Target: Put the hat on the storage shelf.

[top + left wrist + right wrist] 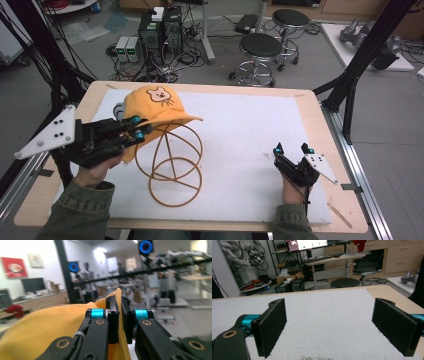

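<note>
Progress looks midway: orange cloth cap with bear face (159,104), left of centre, sits on the orange wire stand (172,165), pinched by the left gripper (141,128); right gripper (293,148) idles agape, lower right.

The wire stand (175,165) is the sole obstacle on the white mat (250,130), with the orange cap (155,105) draped over its top. Right of the stand the mat lies bare up to the right gripper (293,148). Left of the stand the left gripper (139,129) blocks passage.
</note>
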